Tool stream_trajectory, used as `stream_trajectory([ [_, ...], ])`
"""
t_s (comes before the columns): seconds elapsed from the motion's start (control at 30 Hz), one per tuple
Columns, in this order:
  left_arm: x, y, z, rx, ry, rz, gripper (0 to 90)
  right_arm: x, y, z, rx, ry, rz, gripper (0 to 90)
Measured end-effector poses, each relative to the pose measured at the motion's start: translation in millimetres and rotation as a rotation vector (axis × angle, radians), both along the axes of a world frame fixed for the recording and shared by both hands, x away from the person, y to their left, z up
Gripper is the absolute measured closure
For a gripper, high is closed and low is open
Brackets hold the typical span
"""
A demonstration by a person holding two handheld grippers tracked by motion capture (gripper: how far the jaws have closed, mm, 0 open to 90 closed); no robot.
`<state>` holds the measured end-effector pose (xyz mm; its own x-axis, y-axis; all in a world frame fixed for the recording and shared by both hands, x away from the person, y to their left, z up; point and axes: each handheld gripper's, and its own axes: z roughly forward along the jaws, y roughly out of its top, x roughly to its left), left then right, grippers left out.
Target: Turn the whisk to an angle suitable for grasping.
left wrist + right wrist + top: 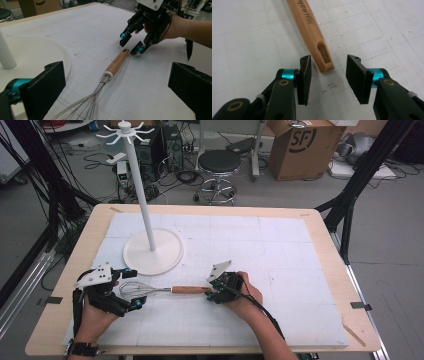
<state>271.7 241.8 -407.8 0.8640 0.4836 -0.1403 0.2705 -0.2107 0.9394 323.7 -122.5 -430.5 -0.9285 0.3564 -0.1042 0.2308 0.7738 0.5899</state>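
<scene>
Whisk (150,290) lies flat on tabletop (300,220); right gripper (328,77) spread around handle end, not pinching; left gripper (112,87) spread wide over wires

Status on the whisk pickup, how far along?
Done: nothing lifted; the whisk lies flat on the white mat. In hand: the right gripper is open, its jaws either side of the wooden handle's end, pads not pressing. The left gripper is open beside the wire end. Left: grip, lift, probably hang it on the white hook stand.
</scene>
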Motion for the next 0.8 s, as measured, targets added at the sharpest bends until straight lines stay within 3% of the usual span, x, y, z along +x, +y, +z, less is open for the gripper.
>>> stream_trajectory([
  [0.13, 0.0, 1.3, 0.1, -0.001, -0.001, 0.001, 1.7, -4.8, -4.0, 5.7, 0.025, -0.009, 0.017, 51.5],
  [0.23, -0.1, 2.1, -0.1, -0.014, 0.010, 0.000, 1.7, -6.5, -14.8, 12.6, 0.058, -0.005, -0.011, 47.3],
  [0.37, 0.0, 2.2, 0.0, -0.020, 0.014, -0.003, 1.7, -8.4, -39.6, 23.0, 0.141, 0.000, -0.062, 41.2],
  [0.6, 1.1, 1.1, -0.8, -0.016, 0.030, -0.010, 1.7, -20.4, -85.4, 39.8, 0.254, -0.012, -0.121, 41.6],
  [0.73, 1.3, 0.1, -1.2, -0.013, 0.029, -0.010, 1.7, -26.3, -107.9, 42.2, 0.311, -0.009, -0.135, 41.1],
  [0.8, 1.2, 0.1, -1.2, -0.013, 0.027, -0.008, 1.7, -28.7, -118.6, 40.4, 0.327, -0.014, -0.144, 36.8],
])
